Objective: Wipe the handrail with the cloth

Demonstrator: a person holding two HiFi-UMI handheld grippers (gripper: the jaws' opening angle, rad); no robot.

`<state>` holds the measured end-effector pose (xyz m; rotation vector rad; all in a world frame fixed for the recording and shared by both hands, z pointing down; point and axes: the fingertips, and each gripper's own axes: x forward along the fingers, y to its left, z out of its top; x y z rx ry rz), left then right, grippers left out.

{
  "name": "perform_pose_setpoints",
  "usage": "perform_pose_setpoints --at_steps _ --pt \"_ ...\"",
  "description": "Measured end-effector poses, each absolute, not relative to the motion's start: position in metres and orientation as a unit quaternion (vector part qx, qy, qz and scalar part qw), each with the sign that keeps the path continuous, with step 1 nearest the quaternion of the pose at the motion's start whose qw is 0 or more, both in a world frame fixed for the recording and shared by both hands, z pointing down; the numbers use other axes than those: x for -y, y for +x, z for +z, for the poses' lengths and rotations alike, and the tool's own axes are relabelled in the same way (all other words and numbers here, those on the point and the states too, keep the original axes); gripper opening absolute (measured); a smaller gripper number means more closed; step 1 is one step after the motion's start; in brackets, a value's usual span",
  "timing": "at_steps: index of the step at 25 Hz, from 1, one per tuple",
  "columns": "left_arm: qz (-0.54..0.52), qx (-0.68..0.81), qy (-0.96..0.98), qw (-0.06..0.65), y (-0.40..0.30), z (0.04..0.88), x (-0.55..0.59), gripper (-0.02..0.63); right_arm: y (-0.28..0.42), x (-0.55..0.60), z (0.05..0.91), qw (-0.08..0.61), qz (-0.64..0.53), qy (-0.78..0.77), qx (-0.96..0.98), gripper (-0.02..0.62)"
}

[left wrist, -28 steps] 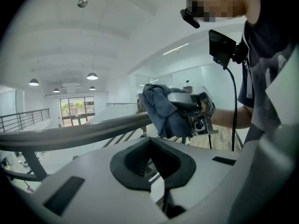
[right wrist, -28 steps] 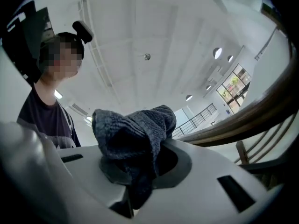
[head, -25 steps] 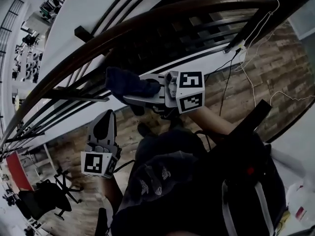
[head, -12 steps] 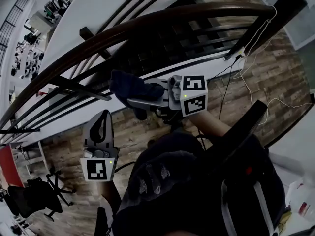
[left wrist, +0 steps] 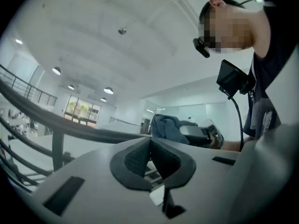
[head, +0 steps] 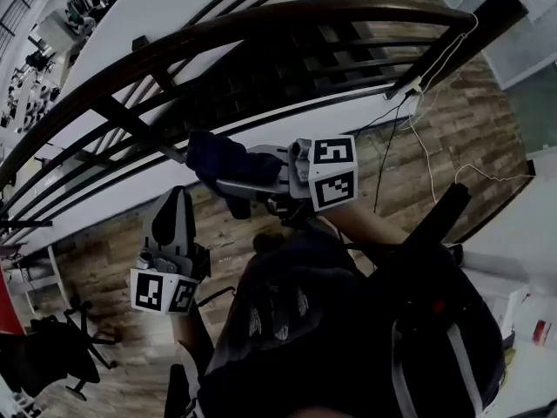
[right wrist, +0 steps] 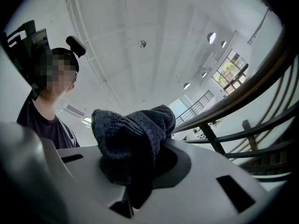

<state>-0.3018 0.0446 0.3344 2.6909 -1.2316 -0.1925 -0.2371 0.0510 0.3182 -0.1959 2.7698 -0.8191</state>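
The dark wooden handrail (head: 287, 13) curves from the upper right down to the left edge. My right gripper (head: 228, 179) is shut on a dark blue knitted cloth (head: 222, 159), held a little below the rail and not touching it. In the right gripper view the cloth (right wrist: 133, 139) bulges out of the jaws, and the handrail (right wrist: 254, 76) runs past on the right. My left gripper (head: 174, 200) hangs lower and to the left, shut with nothing in it. In the left gripper view its dark pads (left wrist: 135, 160) meet, and the cloth (left wrist: 166, 127) shows beyond them.
Black metal bars (head: 287, 68) run under the rail, above a white ledge (head: 113, 194) and a wooden floor (head: 418, 164). A black post (head: 452, 37) with white cables (head: 426, 138) stands at the upper right. An office chair (head: 39, 360) is at the lower left.
The right gripper with the cloth sits slightly lower under the rail than before. The left gripper has drifted a little left. Both stay shut.
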Motion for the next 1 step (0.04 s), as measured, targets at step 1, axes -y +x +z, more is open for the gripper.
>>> perform_pose_setpoints --at_steps 1 --pt "-0.07 0.411 0.901 0.121 -0.3101 0.3481 -0.0466 0.008 -0.2431 -0.052 0.3216 0.12 -0.286 -0.071 -0.948 0.038"
